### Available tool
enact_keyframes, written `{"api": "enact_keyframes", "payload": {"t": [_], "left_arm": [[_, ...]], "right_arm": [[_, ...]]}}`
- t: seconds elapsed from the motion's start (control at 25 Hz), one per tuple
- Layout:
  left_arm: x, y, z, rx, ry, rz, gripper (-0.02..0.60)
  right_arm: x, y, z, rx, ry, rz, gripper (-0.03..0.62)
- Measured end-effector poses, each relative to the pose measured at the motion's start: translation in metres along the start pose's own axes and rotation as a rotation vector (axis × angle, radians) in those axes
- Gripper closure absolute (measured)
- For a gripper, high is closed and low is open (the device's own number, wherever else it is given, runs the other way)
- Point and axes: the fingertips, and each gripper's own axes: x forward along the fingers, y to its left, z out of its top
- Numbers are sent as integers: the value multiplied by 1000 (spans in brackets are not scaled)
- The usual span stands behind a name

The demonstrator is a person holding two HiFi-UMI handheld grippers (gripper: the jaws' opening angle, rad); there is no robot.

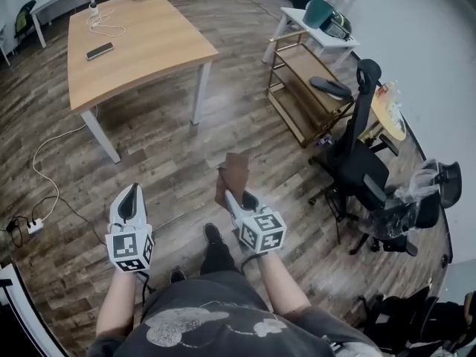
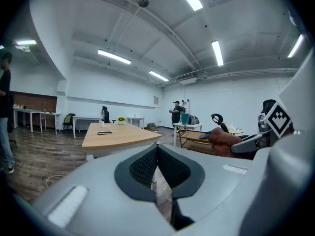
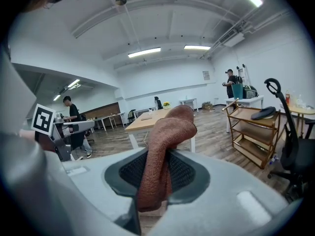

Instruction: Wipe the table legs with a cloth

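A wooden-topped table (image 1: 141,39) stands ahead on white legs, the nearest ones at the front left (image 1: 102,137) and front right (image 1: 199,94). My right gripper (image 1: 238,197) is shut on a brown cloth (image 1: 234,173), held in the air over the floor well short of the table. In the right gripper view the cloth (image 3: 165,146) stands up from between the jaws, with the table (image 3: 152,117) behind it. My left gripper (image 1: 131,200) hangs beside it, shut and holding nothing. The left gripper view shows the table (image 2: 115,134) ahead and the cloth (image 2: 227,142) at right.
A wooden shelf cart (image 1: 305,88) and a black office chair (image 1: 361,155) stand to the right. A white cable (image 1: 48,177) runs over the floor to a power strip (image 1: 33,227) at left. A phone (image 1: 99,50) lies on the tabletop. People stand far off.
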Motion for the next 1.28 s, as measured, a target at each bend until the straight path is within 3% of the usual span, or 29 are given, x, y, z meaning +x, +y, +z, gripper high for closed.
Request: {"api": "enact_keyframes", "payload": {"t": [0.44, 0.64, 0.92, 1.28], "left_arm": [[120, -31, 28, -23, -8, 59, 563], [150, -24, 29, -36, 5, 132, 563], [173, -2, 24, -85, 39, 176, 563], [245, 44, 45, -95, -12, 91, 563]], "right_arm": [[74, -114, 58, -42, 31, 82, 502], [108, -142, 65, -55, 76, 126, 502], [158, -143, 74, -76, 141, 166, 502], [231, -114, 116, -102, 98, 151, 502]]}}
